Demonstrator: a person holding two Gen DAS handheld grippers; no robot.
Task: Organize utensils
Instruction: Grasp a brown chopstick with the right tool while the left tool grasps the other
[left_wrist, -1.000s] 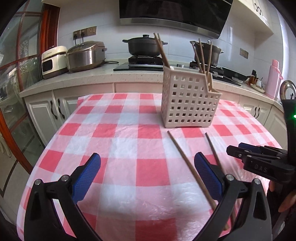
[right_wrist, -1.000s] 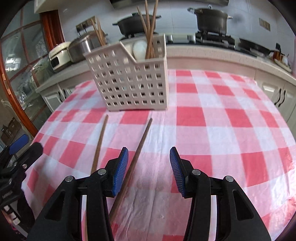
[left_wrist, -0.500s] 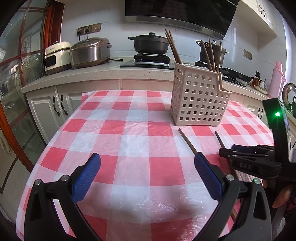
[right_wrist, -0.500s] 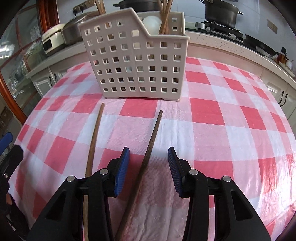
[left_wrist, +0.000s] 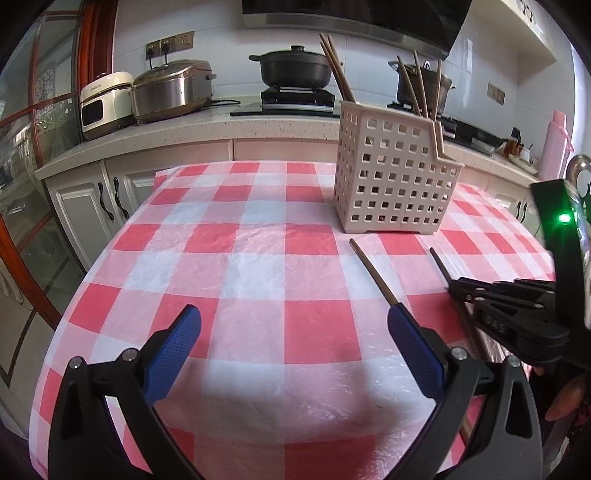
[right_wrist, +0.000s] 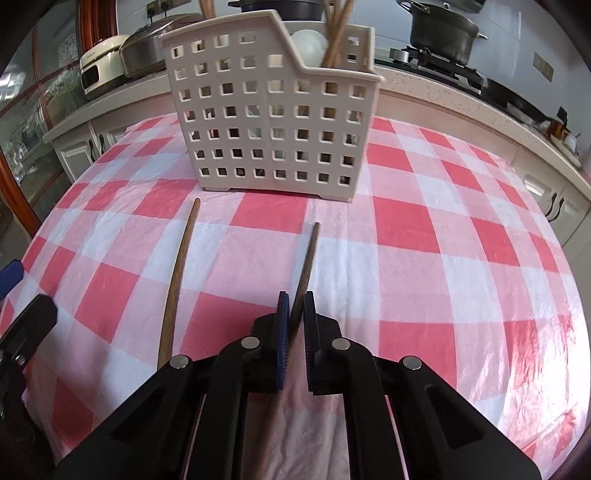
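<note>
A beige perforated utensil basket (right_wrist: 273, 122) stands on the checked tablecloth with several chopsticks upright in it; it also shows in the left wrist view (left_wrist: 391, 177). Two brown chopsticks lie in front of it. My right gripper (right_wrist: 294, 302) is shut on the right chopstick (right_wrist: 308, 262), which still lies on the cloth. The left chopstick (right_wrist: 177, 280) lies free beside it. In the left wrist view my left gripper (left_wrist: 291, 325) is open and empty over the cloth, left of the free chopstick (left_wrist: 373, 273). The right gripper (left_wrist: 498, 302) shows there, closed over the other chopstick (left_wrist: 439, 264).
The red and white checked table (left_wrist: 258, 258) ends at a counter with cabinets behind. On the counter stand a rice cooker (left_wrist: 170, 88), a white appliance (left_wrist: 105, 99) and pots on a stove (left_wrist: 295, 70). A pink bottle (left_wrist: 556, 144) stands at the far right.
My right gripper moved forward and closed its fingers on the right chopstick. My left gripper stayed open and drew back a little.
</note>
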